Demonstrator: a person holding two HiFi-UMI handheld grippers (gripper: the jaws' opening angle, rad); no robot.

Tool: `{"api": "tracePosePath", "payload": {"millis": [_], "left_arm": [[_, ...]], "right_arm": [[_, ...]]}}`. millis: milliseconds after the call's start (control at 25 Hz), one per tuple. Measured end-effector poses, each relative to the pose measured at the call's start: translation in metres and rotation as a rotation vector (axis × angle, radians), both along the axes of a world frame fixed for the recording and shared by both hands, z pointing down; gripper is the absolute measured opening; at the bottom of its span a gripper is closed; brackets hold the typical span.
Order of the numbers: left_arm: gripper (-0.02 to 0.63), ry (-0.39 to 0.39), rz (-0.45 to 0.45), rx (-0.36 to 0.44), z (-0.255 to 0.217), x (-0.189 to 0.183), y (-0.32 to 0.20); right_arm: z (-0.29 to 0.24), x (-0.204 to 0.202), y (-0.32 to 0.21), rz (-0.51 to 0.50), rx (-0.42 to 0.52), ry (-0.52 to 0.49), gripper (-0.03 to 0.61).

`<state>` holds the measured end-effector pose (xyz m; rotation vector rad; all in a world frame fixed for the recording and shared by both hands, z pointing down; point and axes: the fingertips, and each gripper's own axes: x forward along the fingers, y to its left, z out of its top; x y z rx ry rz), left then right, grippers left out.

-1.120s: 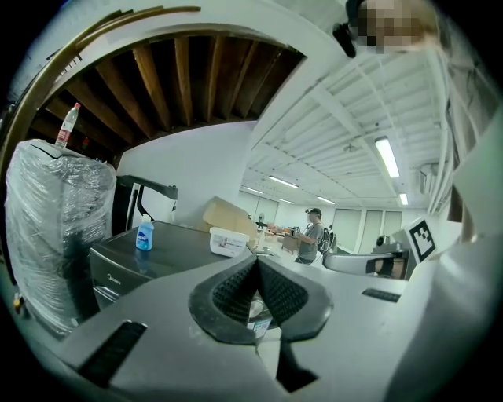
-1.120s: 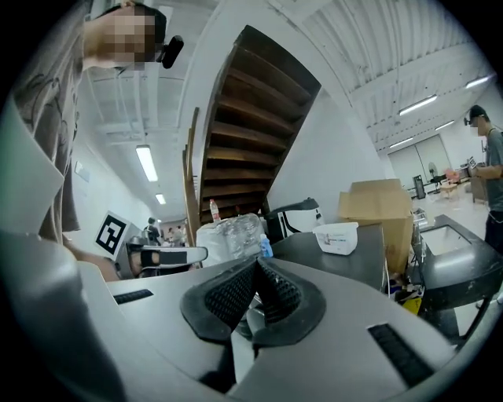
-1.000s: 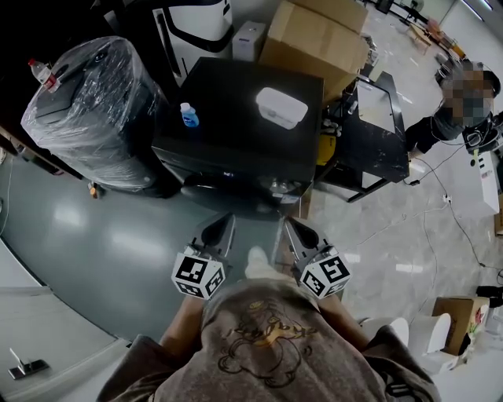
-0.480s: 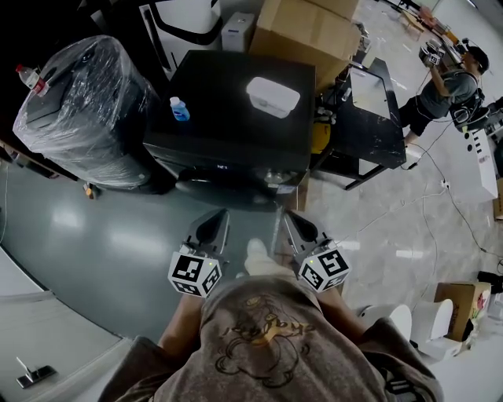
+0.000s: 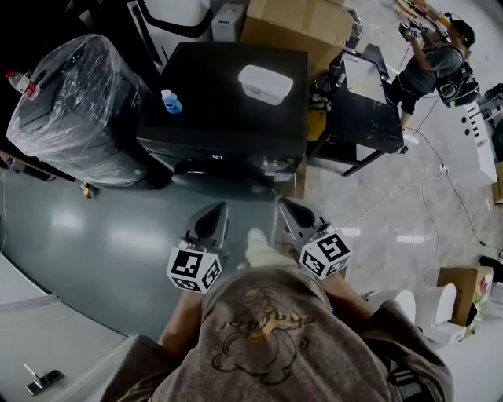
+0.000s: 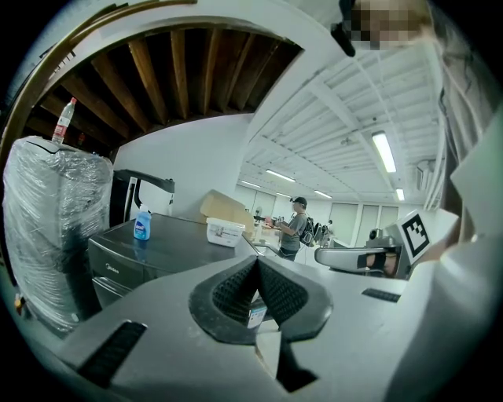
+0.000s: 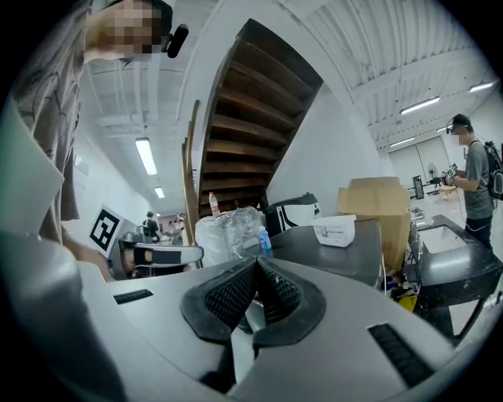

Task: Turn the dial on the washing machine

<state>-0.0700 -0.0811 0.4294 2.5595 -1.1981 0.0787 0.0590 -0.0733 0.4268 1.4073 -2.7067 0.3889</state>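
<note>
Black front-loading washing machine is seen ahead of the person on the grey floor. A small blue bottle and a white lidded plastic tub are set on its top surface. A pale round knob, taken to be the dial, is made out at the right end of the front panel; its setting cannot be read.

Left gripper and right gripper are held side by side close to the person's body, pointed towards the machine and well apart from it. In each gripper view the ribbed black jaws are seen pressed together at the tips, with nothing gripped between them.

A bulky load wrapped in clear plastic film stands to the machine's left and a brown cardboard box behind it. Another person is noted far off to the right.

Progress: judged not yet begun. The dial has not been reached or touched. All of it is left: the approach to the panel, the jaws to be parted and closed on the dial, the turn itself.
</note>
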Motion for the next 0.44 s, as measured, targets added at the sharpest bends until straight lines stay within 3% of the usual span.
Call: {"api": "tracePosePath", "payload": {"millis": [440], "left_arm": [[0.000,-0.001,-0.010,-0.030,0.0078,-0.0052,0.0074]], "right_arm": [[0.0060,-0.0102,-0.0009,-0.020,-0.010,-0.003,0.000]]}}
